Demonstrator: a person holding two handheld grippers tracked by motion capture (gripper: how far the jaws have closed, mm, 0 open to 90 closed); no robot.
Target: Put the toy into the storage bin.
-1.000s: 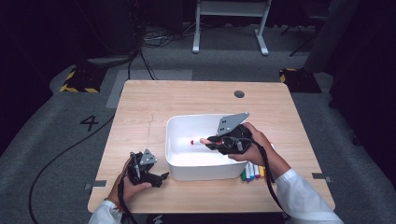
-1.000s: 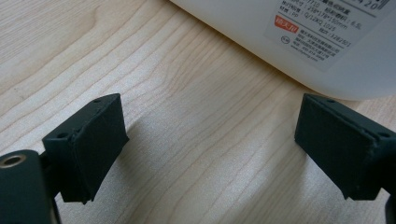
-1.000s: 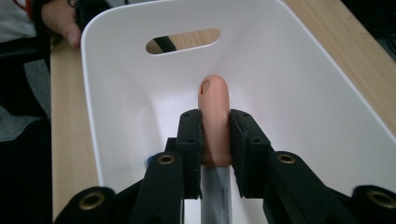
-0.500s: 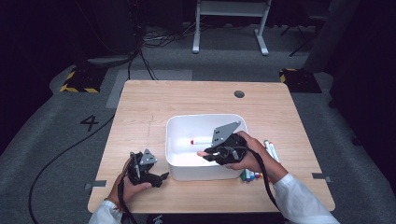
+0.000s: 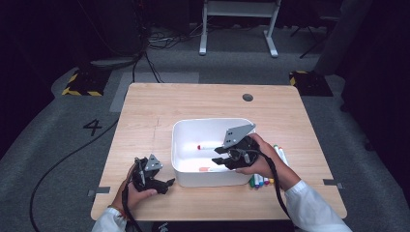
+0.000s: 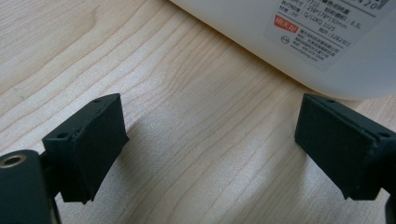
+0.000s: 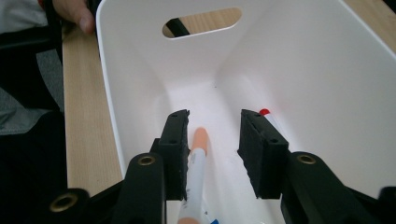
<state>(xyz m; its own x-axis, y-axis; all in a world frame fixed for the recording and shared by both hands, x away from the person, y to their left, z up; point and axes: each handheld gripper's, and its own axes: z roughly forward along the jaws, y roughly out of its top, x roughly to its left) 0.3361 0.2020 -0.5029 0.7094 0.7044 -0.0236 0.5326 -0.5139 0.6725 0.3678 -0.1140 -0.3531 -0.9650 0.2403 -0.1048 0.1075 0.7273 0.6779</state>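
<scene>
Two markers lie in the white bin [image 5: 186,145] at this moment, and the right gripper [image 7: 212,140] hangs over one of them. Its jaws stand apart; the orange-capped marker [image 7: 198,163] lies between them along the bin floor, close against the left pad, not clamped. We cannot tell whether pad and barrel actually touch. A red-capped marker [image 7: 267,114] rests just beyond the other jaw, toward the bin's far wall.

Handling, as we judge it: a light, stiff plastic barrel, smooth and round, apt to roll or skid on the slick floor. It is best gripped across the barrel near mid-length, clear of the cap, with the jaws square to it so it does not twist out.

Room inside the bin is tight: the near wall rises just beside the left jaw, so any lift should go straight up before crossing the rim. A handle slot cuts the end wall ahead.

Outward, more markers [image 5: 260,180] lie on the table [image 5: 203,104] just outside the bin's right wall, beneath the right hand [image 5: 261,162]. The left gripper [image 5: 159,183] rests low at the bin's left near corner, jaws wide apart on nothing, one pad near the bin's labelled wall. Open tabletop lies behind and to the left.
</scene>
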